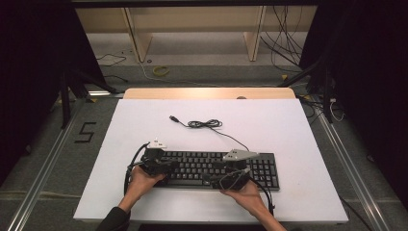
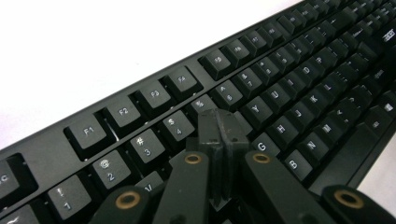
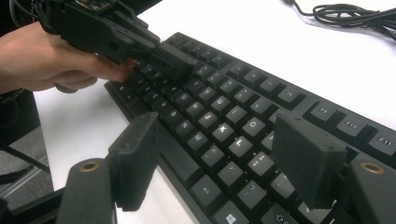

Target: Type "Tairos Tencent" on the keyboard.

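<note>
The keyboard [image 1: 216,168] lies flat on the white table [image 1: 288,134], near my edge of it, and its cable [image 1: 204,124] runs loosely away toward the far side. My left gripper [image 2: 222,133] is clenched with nothing between the jaws; the joined tips are low above the keys around the number row, perhaps touching one, I cannot tell surely. My right gripper [image 3: 224,158] is released, the jaws standing wide over the right part of the letter keys, holding nothing. I judge the keyboard stiff and rather light, so it may slide on the smooth table if I push sideways. The keys give way easily. To lift it I would take the thin front or side edge, not the keys.
</note>
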Demonstrator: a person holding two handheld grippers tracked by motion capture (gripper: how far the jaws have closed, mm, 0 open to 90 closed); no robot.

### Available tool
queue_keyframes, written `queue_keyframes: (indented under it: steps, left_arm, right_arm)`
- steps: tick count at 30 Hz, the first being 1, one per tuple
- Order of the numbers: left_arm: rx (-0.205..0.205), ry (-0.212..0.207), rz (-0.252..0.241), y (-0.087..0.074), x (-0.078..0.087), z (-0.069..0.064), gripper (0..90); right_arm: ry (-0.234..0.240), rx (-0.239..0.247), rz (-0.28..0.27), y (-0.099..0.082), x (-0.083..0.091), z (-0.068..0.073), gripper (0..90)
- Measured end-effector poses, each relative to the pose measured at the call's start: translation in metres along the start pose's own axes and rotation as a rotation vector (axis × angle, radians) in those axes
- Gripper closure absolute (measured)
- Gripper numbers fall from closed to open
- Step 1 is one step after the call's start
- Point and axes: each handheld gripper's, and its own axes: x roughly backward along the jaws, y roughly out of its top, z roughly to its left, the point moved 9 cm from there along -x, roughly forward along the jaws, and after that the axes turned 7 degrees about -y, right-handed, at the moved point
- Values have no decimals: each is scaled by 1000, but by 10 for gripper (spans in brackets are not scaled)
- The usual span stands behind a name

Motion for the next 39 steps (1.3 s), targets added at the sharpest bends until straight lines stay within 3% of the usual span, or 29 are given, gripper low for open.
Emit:
queue_keyframes:
  steps: [5, 11, 19, 26, 33, 39]
  left_arm:
    - [12, -27, -5, -1, 0, 0, 892]
    - [-6, -12, -3, 0, 1, -2, 889]
    - [-4, -31, -57, 8, 14, -9, 796]
    - [-5, -67, -82, 10, 22, -14, 652]
    - [1, -83, -131, 11, 32, -17, 500]
    - [2, -97, -185, 12, 41, -21, 396]
  right_arm:
    - [-1, 3, -1, 0, -1, 1, 332]
    - [-3, 4, 1, 0, -1, 1, 332]
    - [-7, 1, -7, 4, -3, -1, 333]
    - [-14, 1, -7, 8, -5, -2, 360]
    - [-22, 4, -4, 13, -10, -4, 460]
    - [-54, 21, 18, 17, -18, -6, 614]
